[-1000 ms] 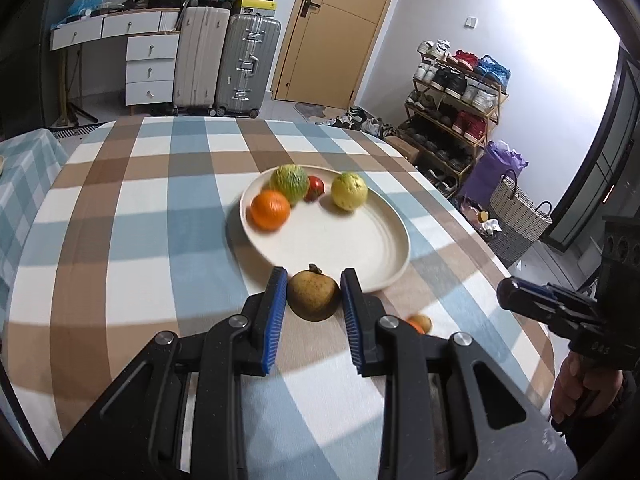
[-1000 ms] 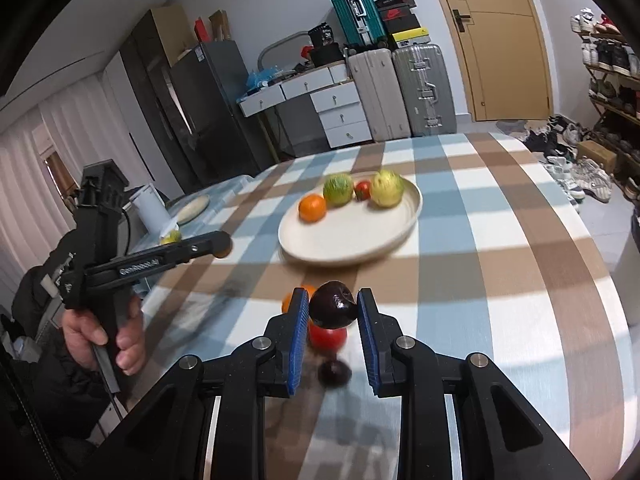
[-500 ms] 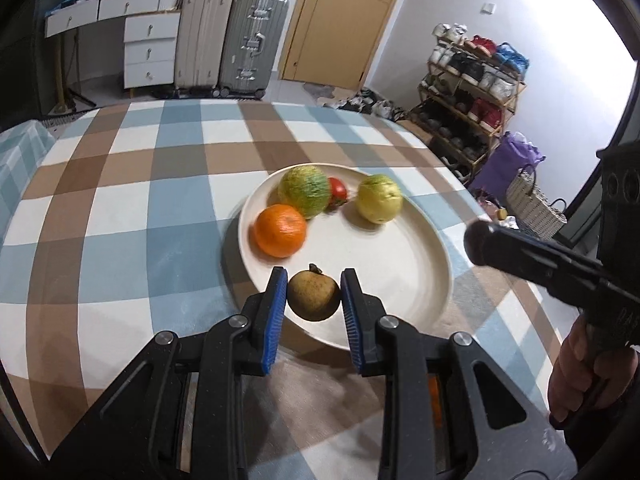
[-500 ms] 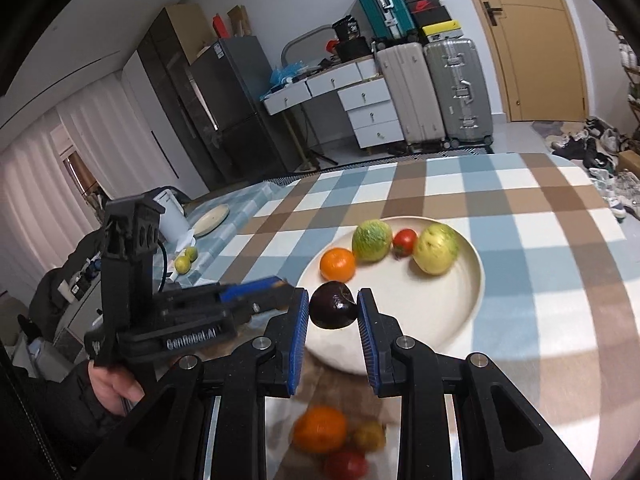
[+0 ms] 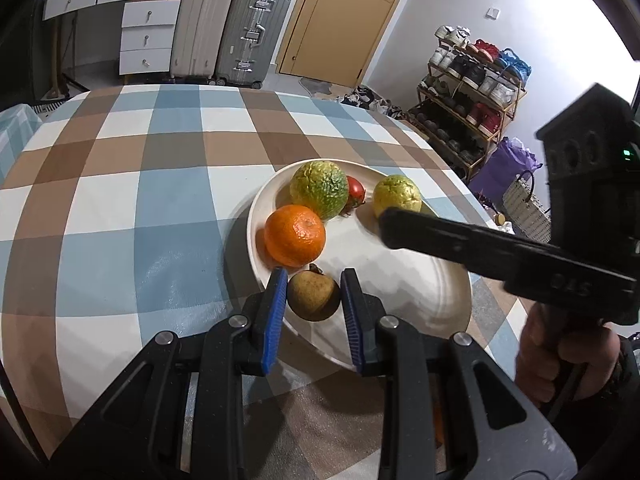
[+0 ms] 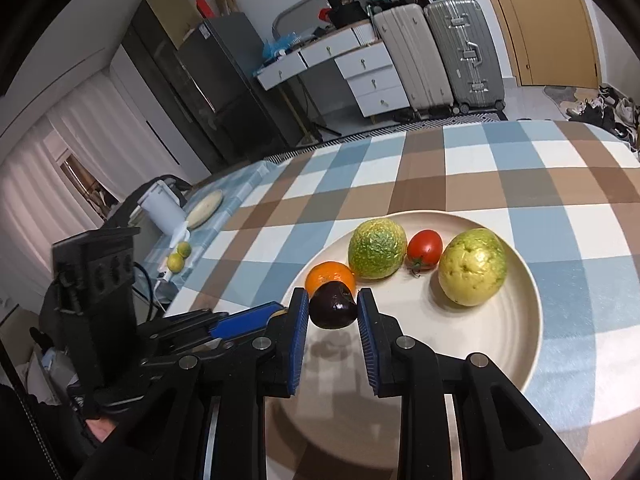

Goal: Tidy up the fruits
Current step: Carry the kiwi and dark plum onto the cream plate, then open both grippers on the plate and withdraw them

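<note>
A cream plate (image 5: 436,280) (image 6: 516,360) on the checked tablecloth holds an orange (image 5: 295,235) (image 6: 328,274), a green bumpy fruit (image 5: 319,189) (image 6: 377,248), a red tomato (image 5: 356,189) (image 6: 425,249) and a yellow-green guava (image 5: 397,194) (image 6: 472,266). My left gripper (image 5: 313,298) is shut on a brown pear-like fruit (image 5: 313,297) over the plate's near rim. My right gripper (image 6: 333,312) is shut on a dark purple fruit (image 6: 333,306) above the plate, beside the orange. It crosses the left wrist view on the right; the fingertips are hidden there.
The table's right edge drops to a shoe rack (image 5: 472,92) and a basket (image 5: 524,208). Suitcases (image 5: 232,28) and drawers (image 5: 148,36) stand beyond the far edge. A side surface at left holds a white jug (image 6: 164,208) and small citrus (image 6: 178,258).
Both grippers have moved forward from the loose fruits on the cloth to above the plate, each still holding its fruit. The plate fruits have not moved.
</note>
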